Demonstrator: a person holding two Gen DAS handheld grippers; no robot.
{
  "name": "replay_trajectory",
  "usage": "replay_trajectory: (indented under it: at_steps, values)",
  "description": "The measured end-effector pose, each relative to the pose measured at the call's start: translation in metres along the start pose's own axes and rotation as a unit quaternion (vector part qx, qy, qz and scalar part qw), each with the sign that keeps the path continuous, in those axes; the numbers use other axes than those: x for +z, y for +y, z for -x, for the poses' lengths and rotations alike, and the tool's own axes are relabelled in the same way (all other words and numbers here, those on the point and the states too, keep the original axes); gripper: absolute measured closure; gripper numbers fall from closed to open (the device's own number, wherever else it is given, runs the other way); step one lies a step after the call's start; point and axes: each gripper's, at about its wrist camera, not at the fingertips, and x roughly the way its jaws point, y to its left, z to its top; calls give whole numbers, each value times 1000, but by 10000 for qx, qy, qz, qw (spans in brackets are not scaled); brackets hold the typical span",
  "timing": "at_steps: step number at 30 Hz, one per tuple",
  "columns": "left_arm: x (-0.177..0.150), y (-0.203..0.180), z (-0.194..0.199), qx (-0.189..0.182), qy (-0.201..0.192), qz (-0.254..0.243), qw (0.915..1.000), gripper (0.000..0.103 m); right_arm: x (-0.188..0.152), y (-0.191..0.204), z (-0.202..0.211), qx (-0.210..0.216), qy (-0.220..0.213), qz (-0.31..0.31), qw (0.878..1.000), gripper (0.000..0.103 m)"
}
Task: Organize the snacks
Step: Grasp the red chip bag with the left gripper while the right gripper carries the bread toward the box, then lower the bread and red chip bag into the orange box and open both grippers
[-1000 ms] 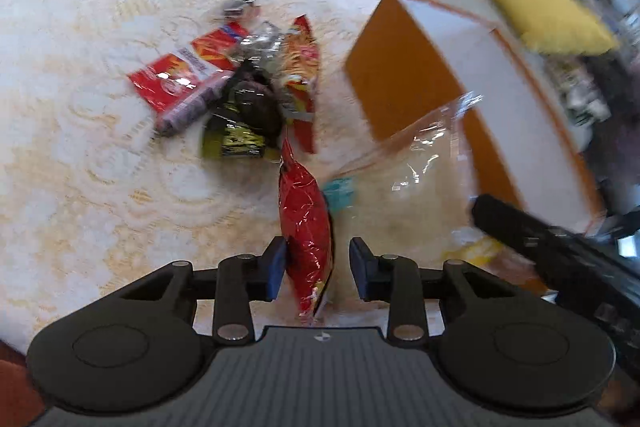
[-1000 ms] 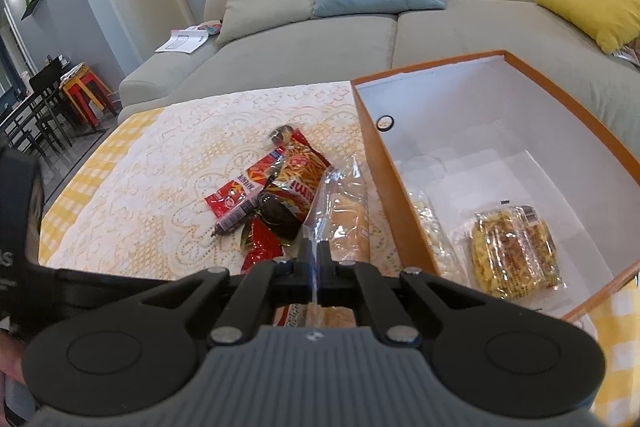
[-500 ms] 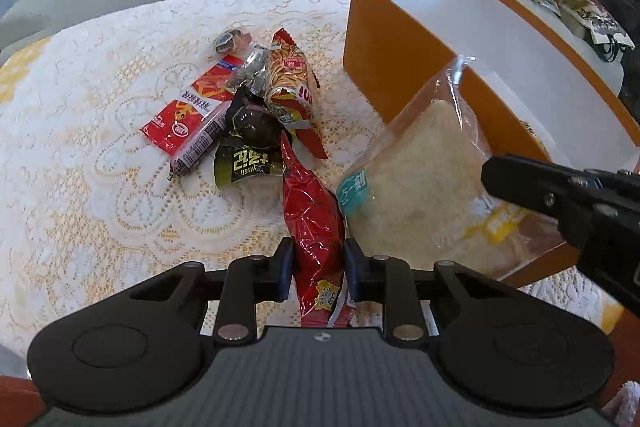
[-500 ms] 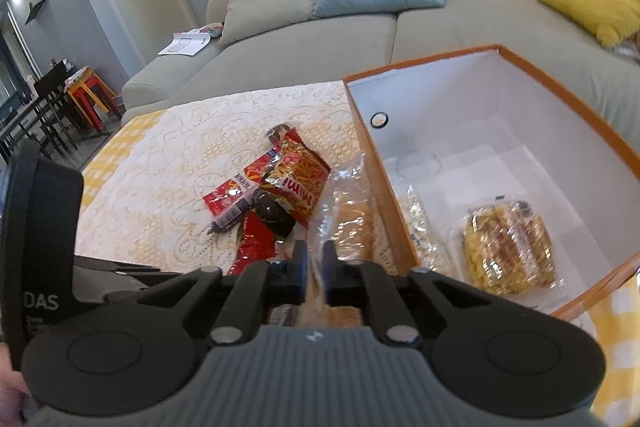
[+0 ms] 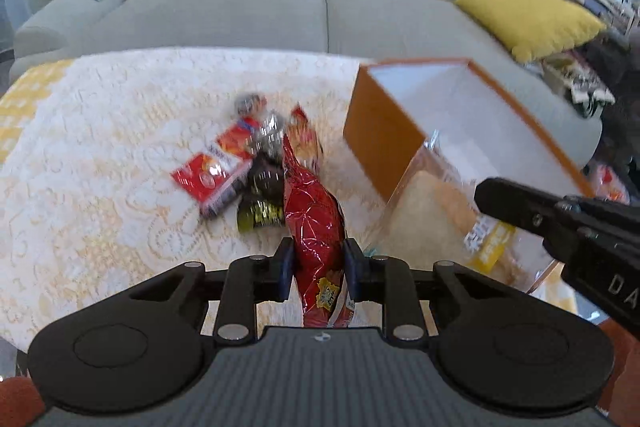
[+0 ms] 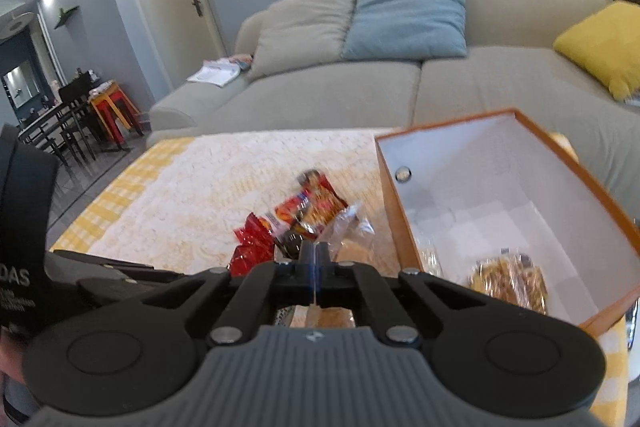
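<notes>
Two snacks gripped above the tabletop (image 5: pixel 80 163), orange box (image 5: pixel 380 135) alongside.

Far left, loose pile of wrappers (image 5: pixel 240 167) lying blurred on the lace cloth. Centre, left hand-held gripper (image 5: pixel 315 263) clamped on a red snack bag (image 5: pixel 314 211), bag pinched between both fingers and lifted clear of the pile. Further right, right hand-held gripper (image 6: pixel 316 257) squeezed tight on the thin edge of a clear bread bag (image 5: pixel 436 223), hanging just beside the box's near wall. Inside the box (image 6: pixel 520 195), a clear packet of yellow snacks (image 6: pixel 508 281) flat on the white floor.
</notes>
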Motion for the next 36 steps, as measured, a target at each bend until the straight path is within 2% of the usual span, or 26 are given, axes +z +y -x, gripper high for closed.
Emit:
replay_trajectory:
  at_steps: [5, 9, 17, 21, 26, 36]
  values:
    - [22, -5, 24, -42, -300, -24, 9995, 75, 20, 3, 13, 104, -211, 77, 9997, 103]
    - [44, -15, 32, -184, -531, -73, 9984, 75, 42, 0, 23, 3, -505, 251, 9984, 103]
    - [88, -58, 29, -499, -842, -427, 9943, 75, 91, -30, 42, -517, -1163, 294, 9914, 103]
    - [100, -83, 11, -619, -733, -671, 9931, 75, 104, -55, 37, -839, -1218, 153, 9889, 103]
    - [108, -111, -23, -657, -430, -960, 9923, 75, 105, -83, 14, -1116, -967, 27, 9890, 103]
    - [105, -126, -85, -588, 342, -1177, 9907, 75, 81, -125, -38, -1146, -398, -370, 9919, 103]
